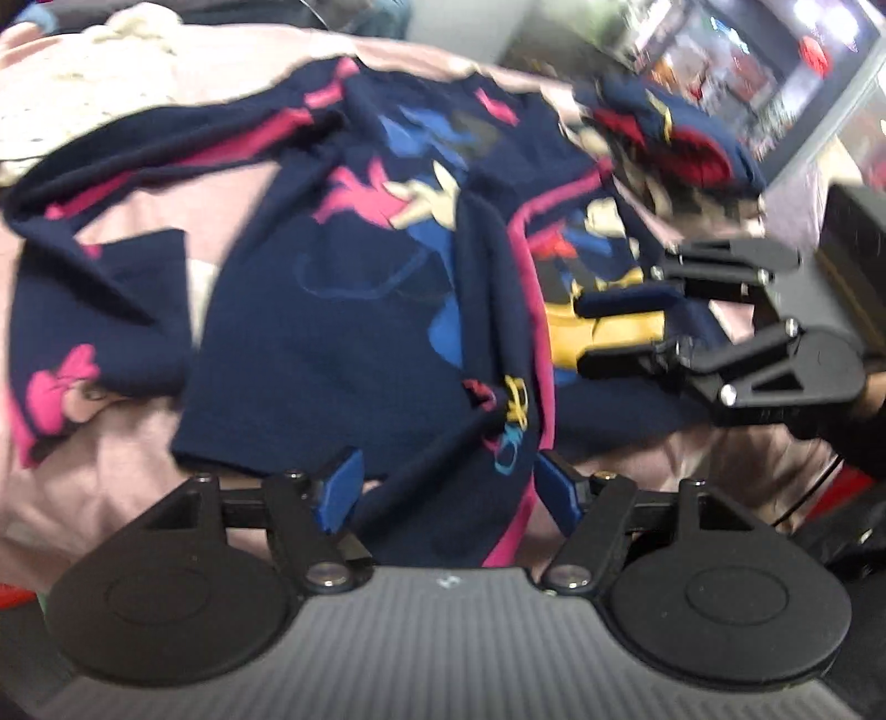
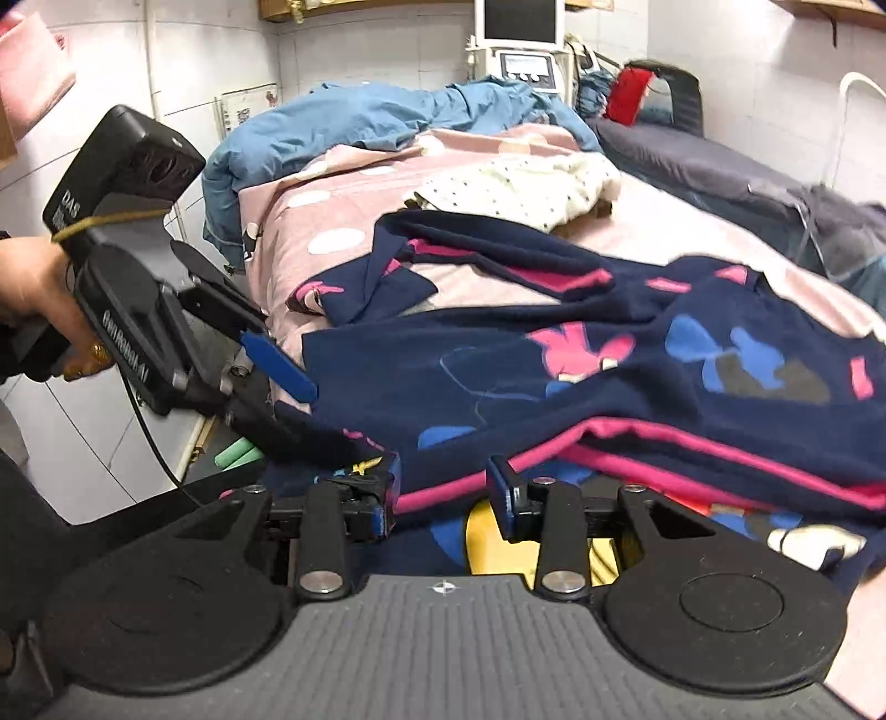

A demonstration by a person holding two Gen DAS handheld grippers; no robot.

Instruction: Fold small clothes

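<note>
I see the navy garment (image 1: 343, 310) lying spread and wrinkled across the bed (image 1: 99, 487), over the pink sheet (image 2: 343, 221) with white dots, and its near hem hangs at the near edge of the bed, where both my tools are. My left gripper (image 1: 443, 487) has its blue fingers (image 1: 340, 487) apart, and a fold of the navy cloth with a pink stripe runs between them; I cannot tell if the pads touch it. From the other camera this same gripper is at the near left corner of the garment, with one blue finger lying over the cloth edge. My right gripper (image 2: 443, 490) is also apart, with the pink hem (image 2: 637, 443) of the garment passing across the gap between its fingers, and yellow print shows below. In the left view the right gripper (image 1: 620, 338) comes from the right side, its fingers around a yellow part of the cloth. A white dotted cloth (image 2: 520, 188) lies farther along the bed, behind the garment, and a blue blanket (image 2: 354, 127) is heaped at the far end. A monitor (image 2: 518, 25) stands behind it by the wall.
</note>
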